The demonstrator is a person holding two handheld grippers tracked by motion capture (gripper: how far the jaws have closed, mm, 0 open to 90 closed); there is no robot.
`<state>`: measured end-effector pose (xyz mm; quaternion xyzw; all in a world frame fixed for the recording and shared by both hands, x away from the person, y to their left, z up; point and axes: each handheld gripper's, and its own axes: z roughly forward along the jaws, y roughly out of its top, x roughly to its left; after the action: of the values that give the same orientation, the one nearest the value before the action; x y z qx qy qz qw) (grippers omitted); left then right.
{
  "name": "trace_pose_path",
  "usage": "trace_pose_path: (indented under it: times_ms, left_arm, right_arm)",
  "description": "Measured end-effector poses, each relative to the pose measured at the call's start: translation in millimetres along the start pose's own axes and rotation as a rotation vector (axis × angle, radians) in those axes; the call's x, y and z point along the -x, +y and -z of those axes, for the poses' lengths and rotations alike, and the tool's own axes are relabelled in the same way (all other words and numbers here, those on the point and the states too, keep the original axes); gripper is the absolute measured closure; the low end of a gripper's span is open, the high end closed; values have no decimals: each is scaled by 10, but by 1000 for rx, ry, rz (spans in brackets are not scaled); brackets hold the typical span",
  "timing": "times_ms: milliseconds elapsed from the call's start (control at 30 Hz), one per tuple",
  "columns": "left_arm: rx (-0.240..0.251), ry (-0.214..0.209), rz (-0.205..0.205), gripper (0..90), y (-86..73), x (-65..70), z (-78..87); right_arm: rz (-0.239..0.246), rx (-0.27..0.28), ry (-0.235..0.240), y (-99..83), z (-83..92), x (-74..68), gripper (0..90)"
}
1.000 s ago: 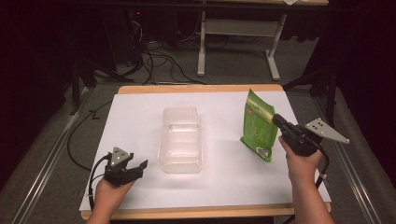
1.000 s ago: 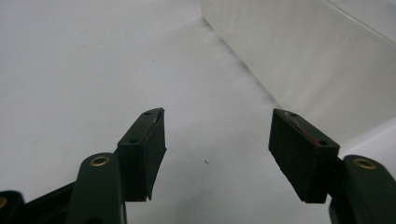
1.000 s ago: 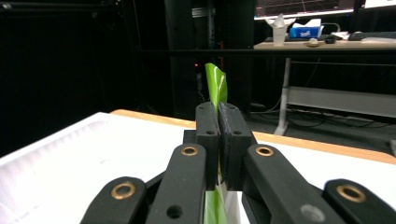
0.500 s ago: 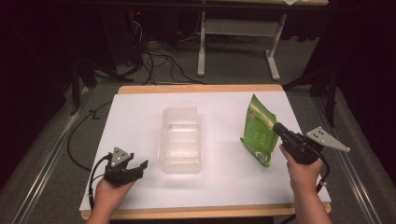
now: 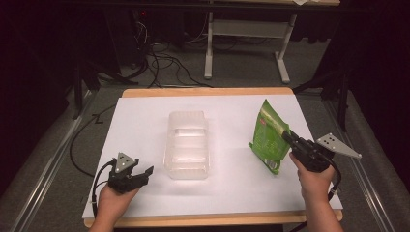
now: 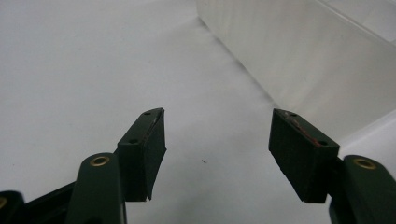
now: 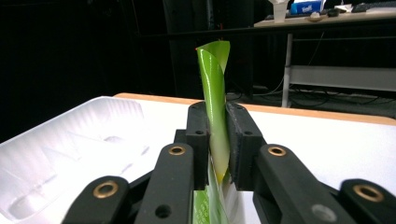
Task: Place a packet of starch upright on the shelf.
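Note:
A green snack bag (image 5: 267,140) stands upright on the white table (image 5: 145,121), right of a clear plastic container (image 5: 187,145). My right gripper (image 5: 286,137) holds the bag's right edge. In the right gripper view the bag's edge (image 7: 213,79) sits between the pads (image 7: 200,140) and touches both of them. These jaws have just been opening a little, with the bag still between them. My left gripper (image 5: 144,172) rests open on the table near the container's near left corner. Nothing is between its jaws (image 6: 217,140), and the container wall (image 6: 303,56) lies just ahead on their right.
The container (image 7: 70,140) is empty. The table's wooden edge (image 5: 208,92) runs along the far side. Beyond it on the floor are cables (image 5: 164,67) and a desk frame (image 5: 246,34). Dark curtains stand on both sides.
The right hand has brought the green bag slightly lower and toward the near edge. The left gripper has stayed in place.

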<state>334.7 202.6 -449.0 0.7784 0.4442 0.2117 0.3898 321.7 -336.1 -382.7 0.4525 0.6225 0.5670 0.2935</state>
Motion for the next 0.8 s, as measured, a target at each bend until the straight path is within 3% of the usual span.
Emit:
trace_pose_path:
  times_ms: [400, 667, 800]
  left_arm:
    - [-5, -2, -4, 368, 0, 6, -4]
    - [-4, -2, -4, 368, -2, 12, -7]
    - [-5, -3, -5, 368, -2, 15, -9]
  right_arm:
    - [25, -107, -5, -127, -147, -3, 684]
    - [2, -179, -4, -288, -239, 95, 679]
    - [-3, -183, -4, -312, -256, 109, 681]
